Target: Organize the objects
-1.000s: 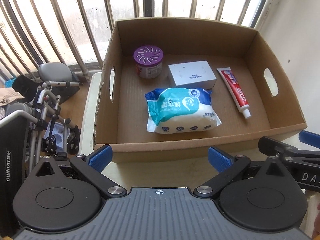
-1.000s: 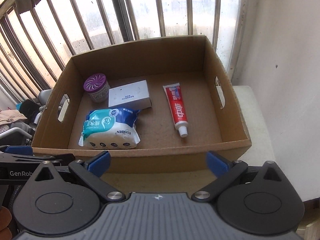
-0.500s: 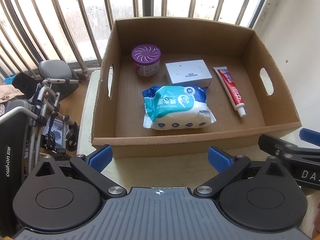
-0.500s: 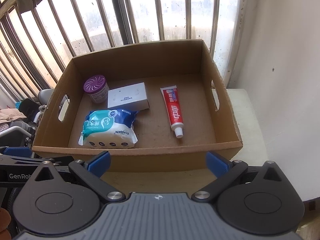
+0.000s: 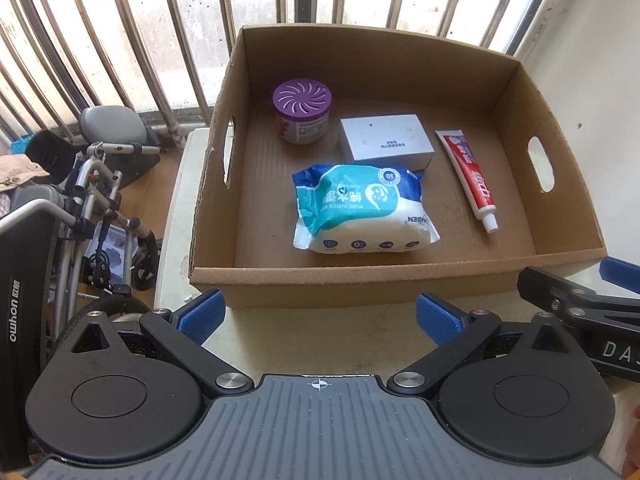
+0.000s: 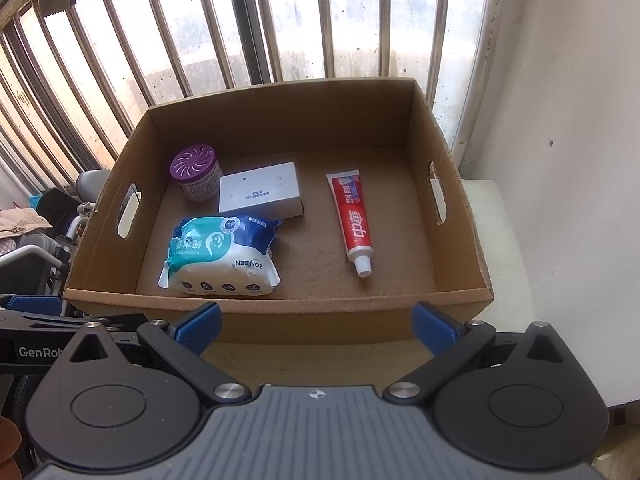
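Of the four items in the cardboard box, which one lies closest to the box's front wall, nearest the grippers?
The blue-and-white wipes pack. It lies just behind the front wall; the toothpaste tube ends slightly farther back, and the white box and purple-lidded can sit behind it.

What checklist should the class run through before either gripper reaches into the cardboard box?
1. Left gripper open, holding nothing: ok.
2. Right gripper open, holding nothing: ok.
3. Both grippers outside the cardboard box, short of its near wall: ok.
4. Toothpaste tube lying apart from other items: ok.
5. Wet wipes pack clear of the white box: not ok, its far edge meets it.
6. Purple air freshener upright: ok.
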`<move>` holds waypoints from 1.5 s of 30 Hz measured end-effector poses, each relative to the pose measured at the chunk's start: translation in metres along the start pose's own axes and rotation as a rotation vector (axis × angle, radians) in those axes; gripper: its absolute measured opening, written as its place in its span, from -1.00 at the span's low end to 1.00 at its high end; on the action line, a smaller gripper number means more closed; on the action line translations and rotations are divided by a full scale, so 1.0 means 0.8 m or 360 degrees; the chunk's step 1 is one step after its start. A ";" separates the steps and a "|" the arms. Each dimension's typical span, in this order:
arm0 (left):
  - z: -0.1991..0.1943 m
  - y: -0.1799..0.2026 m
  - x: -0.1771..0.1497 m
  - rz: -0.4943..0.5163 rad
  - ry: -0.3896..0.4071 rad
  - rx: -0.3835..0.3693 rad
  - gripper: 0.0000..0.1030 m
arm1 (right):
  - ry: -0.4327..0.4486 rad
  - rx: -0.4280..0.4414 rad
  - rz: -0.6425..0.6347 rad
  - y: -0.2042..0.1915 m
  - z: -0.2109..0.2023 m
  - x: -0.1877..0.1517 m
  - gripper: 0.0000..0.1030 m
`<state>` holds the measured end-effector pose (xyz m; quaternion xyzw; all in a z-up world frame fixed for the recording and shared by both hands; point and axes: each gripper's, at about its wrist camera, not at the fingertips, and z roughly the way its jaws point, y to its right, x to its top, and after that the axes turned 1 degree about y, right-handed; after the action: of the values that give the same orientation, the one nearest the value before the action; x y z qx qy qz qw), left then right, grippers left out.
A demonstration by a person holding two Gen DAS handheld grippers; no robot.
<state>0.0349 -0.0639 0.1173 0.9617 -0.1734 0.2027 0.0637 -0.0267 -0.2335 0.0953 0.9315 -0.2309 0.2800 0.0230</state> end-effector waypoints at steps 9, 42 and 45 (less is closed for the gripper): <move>-0.001 0.002 -0.001 -0.0008 -0.0003 -0.0003 0.98 | -0.0014 -0.0015 -0.0026 0.000 -0.002 0.003 1.00; 0.003 0.021 -0.005 0.0005 -0.0034 -0.0008 0.98 | -0.0045 -0.0033 -0.0005 0.019 -0.002 -0.003 1.00; 0.003 0.021 -0.005 0.0006 -0.0035 -0.0009 0.98 | -0.0046 -0.0033 -0.0007 0.020 -0.002 -0.003 1.00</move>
<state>0.0266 -0.0787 0.1144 0.9633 -0.1764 0.1917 0.0642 -0.0361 -0.2464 0.0939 0.9357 -0.2321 0.2640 0.0300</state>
